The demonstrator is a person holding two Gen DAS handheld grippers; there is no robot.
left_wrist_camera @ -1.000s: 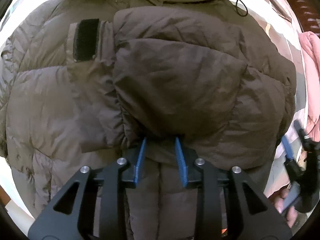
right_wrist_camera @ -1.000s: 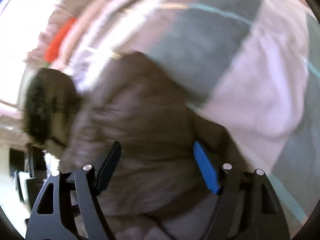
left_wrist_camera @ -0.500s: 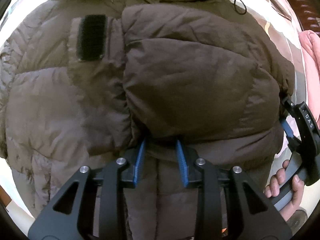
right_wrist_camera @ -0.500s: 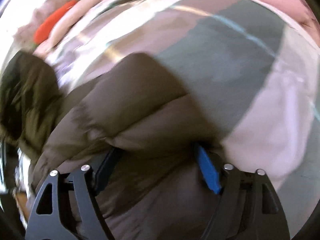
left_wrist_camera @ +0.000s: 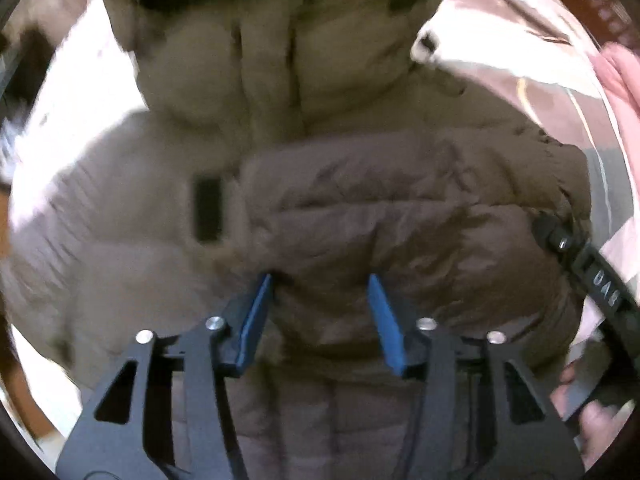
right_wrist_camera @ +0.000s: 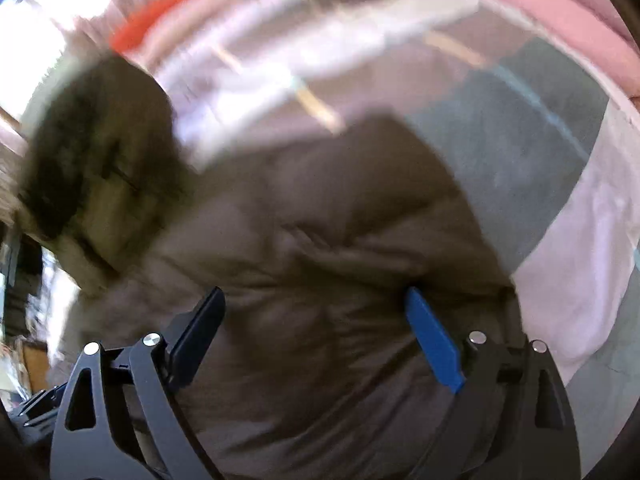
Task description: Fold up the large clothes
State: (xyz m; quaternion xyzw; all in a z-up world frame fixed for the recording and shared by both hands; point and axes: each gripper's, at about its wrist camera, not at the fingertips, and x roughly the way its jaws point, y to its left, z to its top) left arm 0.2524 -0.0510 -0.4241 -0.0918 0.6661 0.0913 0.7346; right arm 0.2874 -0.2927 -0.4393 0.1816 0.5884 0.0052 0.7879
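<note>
A: Item location: the brown quilted puffer jacket (left_wrist_camera: 320, 208) lies flat, collar at the far end, with one padded sleeve folded across its front. A black fastening patch (left_wrist_camera: 208, 208) sits on the front beside that sleeve.

B: Supporting surface?

A: A pale bed cover with grey and pink panels (right_wrist_camera: 532, 152). A pink garment (right_wrist_camera: 560, 12) lies at its far edge, well apart from the jacket.

B: Left claw (left_wrist_camera: 320, 280) state?

A: Positioned above the folded sleeve's lower edge. Its jaws have just been opening. The blue pads (left_wrist_camera: 256, 312) stand half apart with jacket fabric between them; pad contact cannot be confirmed.

B: Right claw (right_wrist_camera: 316, 296) state?

A: Positioned over the jacket's side near its edge. Its jaws have just been opening and stand wide. Fabric lies between them, not gripped. In the left wrist view the right claw's body and the person's hand (left_wrist_camera: 592, 420) appear at the jacket's right side.
</note>
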